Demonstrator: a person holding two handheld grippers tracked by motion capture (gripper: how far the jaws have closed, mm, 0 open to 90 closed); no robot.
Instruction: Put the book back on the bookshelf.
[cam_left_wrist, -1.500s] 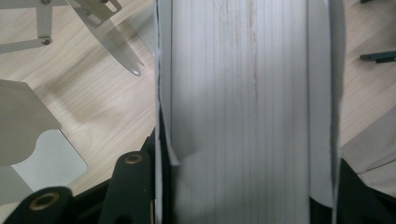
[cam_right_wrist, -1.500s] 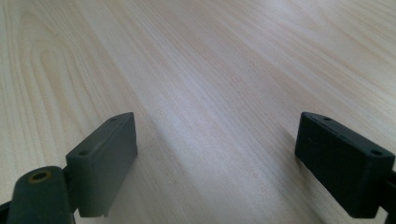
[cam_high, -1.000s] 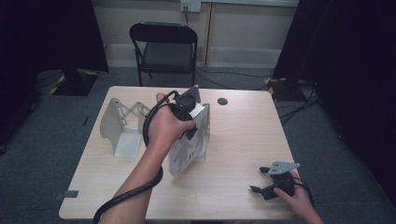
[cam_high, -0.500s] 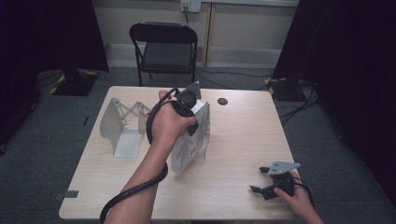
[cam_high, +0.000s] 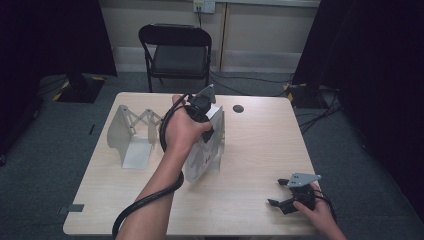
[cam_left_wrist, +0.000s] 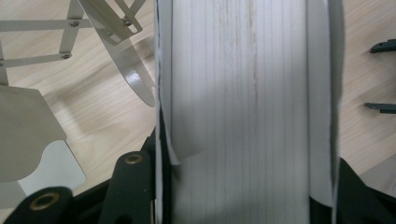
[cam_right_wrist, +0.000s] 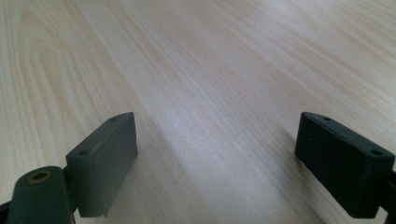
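While left gripper (cam_high: 207, 131) clamps book (cam_high: 207, 150), keep upright, steer toward rack (cam_high: 131, 137) at 9 o'clock; right gripper (cam_high: 281, 194) wide, idle

The person's left arm reaches forward over the table (cam_high: 250, 150), its left gripper (cam_high: 202, 112) clamped from above at the table's middle. The right gripper (cam_high: 285, 192) rests low at the table's near right corner, jaws spread wide apart.

A white book (cam_high: 207, 150) with pale grey page edges, a cream-white metal expanding bookend (cam_high: 131, 132), a light wood-grain table (cam_high: 260, 150), a black folding chair (cam_high: 175, 45).
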